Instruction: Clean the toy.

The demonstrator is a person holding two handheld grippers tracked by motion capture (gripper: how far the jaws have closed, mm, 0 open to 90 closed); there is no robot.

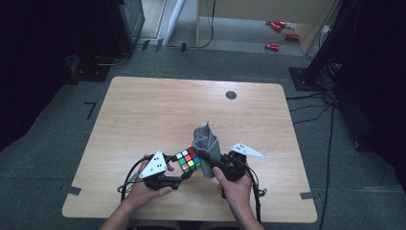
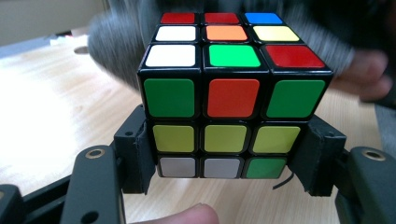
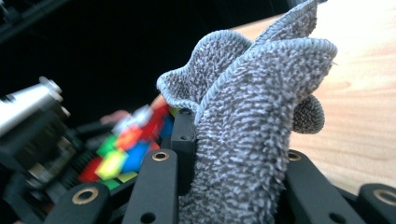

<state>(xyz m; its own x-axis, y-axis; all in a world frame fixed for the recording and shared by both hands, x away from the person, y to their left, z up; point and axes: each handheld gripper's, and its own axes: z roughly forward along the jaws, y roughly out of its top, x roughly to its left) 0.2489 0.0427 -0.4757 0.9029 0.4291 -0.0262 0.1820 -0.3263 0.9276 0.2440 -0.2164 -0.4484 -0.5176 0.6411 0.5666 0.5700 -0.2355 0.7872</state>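
The left tool point(image 1: 184, 173) clamps a scrambled, multicoloured plastic puzzle cube point(image 1: 188, 159) just above the pale wooden counter point(image 1: 158, 115), near its front edge. The right tool point(image 1: 207, 158) pinches a bunched grey microfibre cloth point(image 1: 207, 143) touching the cube's far side. The step looks like wiping; next, the cloth should rub across a face while the cube is held firm.

Both forearms reach in over the near edge, the left hand point(image 1: 143, 189) and right hand point(image 1: 234, 187) each wrapped around a gripper, left gripper point(image 1: 184, 173) and right gripper point(image 1: 203, 158) angled inward with jaws clamped.
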